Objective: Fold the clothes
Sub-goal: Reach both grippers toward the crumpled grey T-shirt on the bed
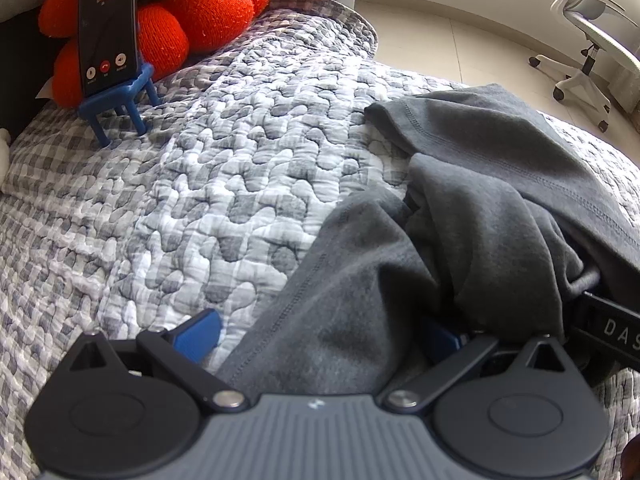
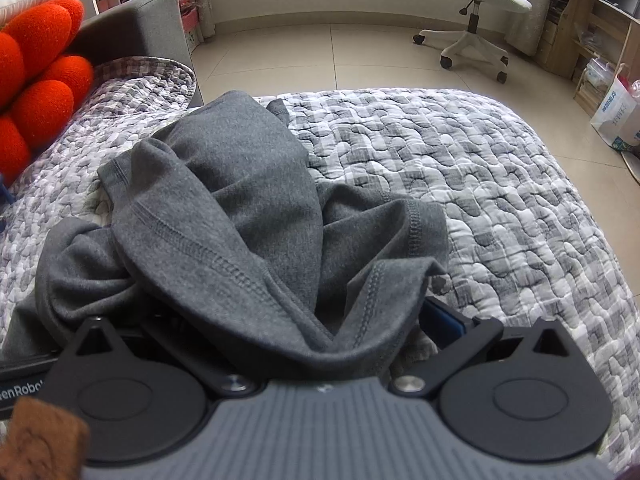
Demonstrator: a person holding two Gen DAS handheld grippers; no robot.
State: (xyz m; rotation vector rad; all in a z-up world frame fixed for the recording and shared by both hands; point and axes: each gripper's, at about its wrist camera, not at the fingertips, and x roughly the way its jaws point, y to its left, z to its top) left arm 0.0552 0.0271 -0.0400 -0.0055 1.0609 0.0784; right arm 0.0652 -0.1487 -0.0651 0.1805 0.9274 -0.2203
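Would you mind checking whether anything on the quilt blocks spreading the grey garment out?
Nothing visible does. The crumpled grey knit garment lies between both grippers on bare checked quilt; the phone on its blue stand sits well off by the orange cushion.

Quilted grey checked bed (image 1: 224, 184), crumpled grey garment (image 2: 248, 184), phone stand (image 1: 120, 100), orange cushion (image 1: 208, 8)

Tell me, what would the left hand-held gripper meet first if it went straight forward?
Almost surely the grey garment: its cloth already lies between the spread fingers of the left hand-held gripper. Beyond it is the checked quilt; depth there is unclear.
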